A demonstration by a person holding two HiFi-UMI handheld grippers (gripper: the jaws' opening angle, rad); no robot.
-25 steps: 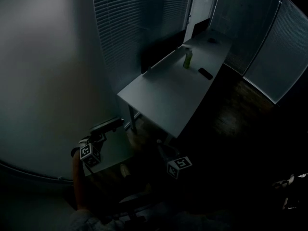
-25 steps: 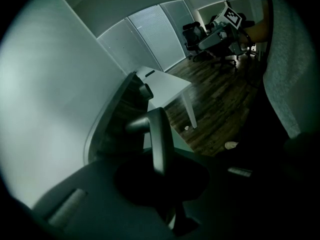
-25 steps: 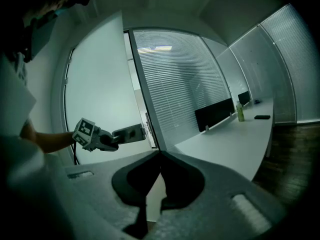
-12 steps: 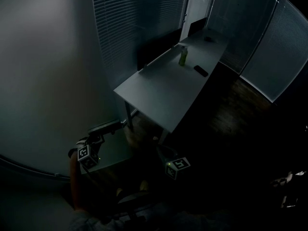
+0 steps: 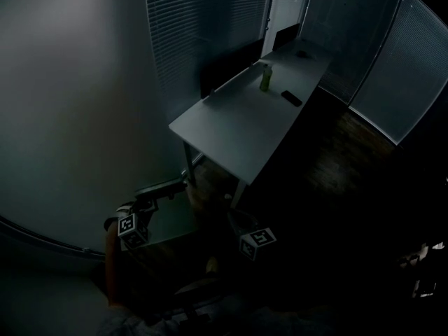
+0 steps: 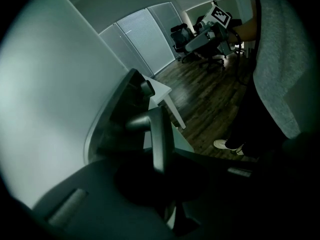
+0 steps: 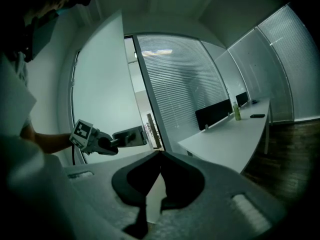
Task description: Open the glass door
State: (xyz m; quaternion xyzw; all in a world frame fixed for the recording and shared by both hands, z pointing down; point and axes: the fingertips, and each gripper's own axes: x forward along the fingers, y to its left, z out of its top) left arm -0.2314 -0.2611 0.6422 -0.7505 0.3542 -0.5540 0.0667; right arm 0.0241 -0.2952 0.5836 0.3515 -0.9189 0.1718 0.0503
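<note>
The glass door (image 5: 70,117) is the pale frosted panel at the left; in the right gripper view the door (image 7: 100,94) stands ajar, its edge toward the blinds. My left gripper (image 5: 175,186) is shut on the dark lever handle (image 6: 159,134), which lies between its jaws, and they have just closed a little further on it. From the right gripper view the left gripper (image 7: 139,135) reaches across to the door edge. My right gripper (image 5: 238,219) hangs to the right of it, shut with nothing in it; its tips (image 7: 160,154) meet.
A long white desk (image 5: 245,117) runs away from the door with a green bottle (image 5: 266,78) and a black phone (image 5: 291,98) on it. Blinds (image 5: 210,26) line the walls. Office chairs (image 6: 182,34) stand far off. The person's shoe (image 6: 227,145) is on the wooden floor.
The left gripper, still on the handle, has shifted a little to the right. The right gripper has drifted slightly, and the desk now sits a bit higher in the head view.
</note>
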